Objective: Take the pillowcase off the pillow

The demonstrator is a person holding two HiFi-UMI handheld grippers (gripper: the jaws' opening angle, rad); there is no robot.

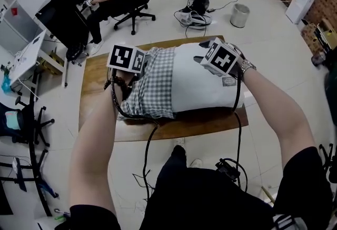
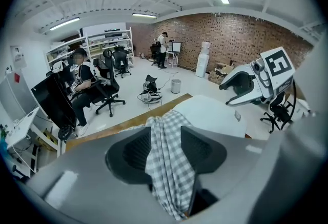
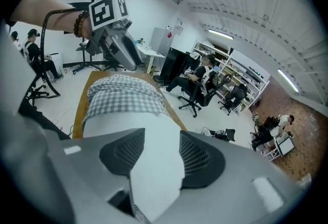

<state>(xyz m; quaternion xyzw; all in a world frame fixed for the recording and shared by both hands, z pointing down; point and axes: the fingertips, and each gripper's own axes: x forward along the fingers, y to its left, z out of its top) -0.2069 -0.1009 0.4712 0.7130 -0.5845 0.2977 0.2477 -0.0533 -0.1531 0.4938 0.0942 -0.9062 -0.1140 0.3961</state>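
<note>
L gripper (image 2: 166, 154) pinches checked pillowcase (image 1: 155, 84), bunched at left end of pillow (image 1: 202, 81). R gripper (image 3: 161, 159) clamps bare right end. Pillow's long axis runs btwn them.

We wear black short sleeves (image 1: 92, 217), black trousers (image 1: 195, 192), a metal watch (image 1: 246, 67) on the right wrist, dark beads (image 1: 119, 82) on the left. Our left gripper (image 2: 164, 151) and right gripper (image 3: 156, 156) are grey with black ribbed pads (image 2: 134, 154), white marker cubes (image 1: 126, 59) and black cables (image 1: 149, 150).
</note>
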